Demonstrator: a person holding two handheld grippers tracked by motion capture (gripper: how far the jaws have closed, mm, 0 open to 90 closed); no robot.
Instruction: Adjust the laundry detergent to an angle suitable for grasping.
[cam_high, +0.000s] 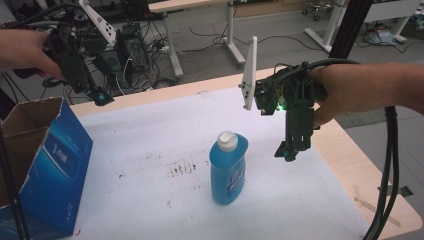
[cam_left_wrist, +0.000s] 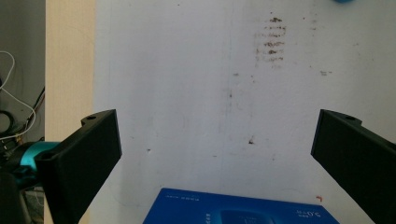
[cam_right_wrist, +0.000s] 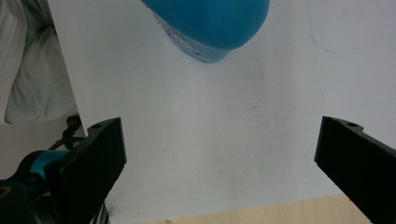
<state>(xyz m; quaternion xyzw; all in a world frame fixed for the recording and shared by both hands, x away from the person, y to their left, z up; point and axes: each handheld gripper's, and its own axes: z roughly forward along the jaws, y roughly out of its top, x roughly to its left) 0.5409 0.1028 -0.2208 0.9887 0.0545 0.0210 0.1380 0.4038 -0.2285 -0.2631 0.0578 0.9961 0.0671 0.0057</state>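
A blue bottle with a white cap stands upright in the middle of the white mat. Its base shows at the top of the right gripper view. My right gripper hangs a little right of the bottle, pointing down, open with nothing between its jaws. My left gripper is held high at the far left, above an open blue cardboard box, and it is open and empty. The box's top edge shows below its jaws.
The mat covers a wooden table and has a brown smudge left of the bottle. A black cable hangs past the table's right edge. Desks and tangled cables stand on the floor behind.
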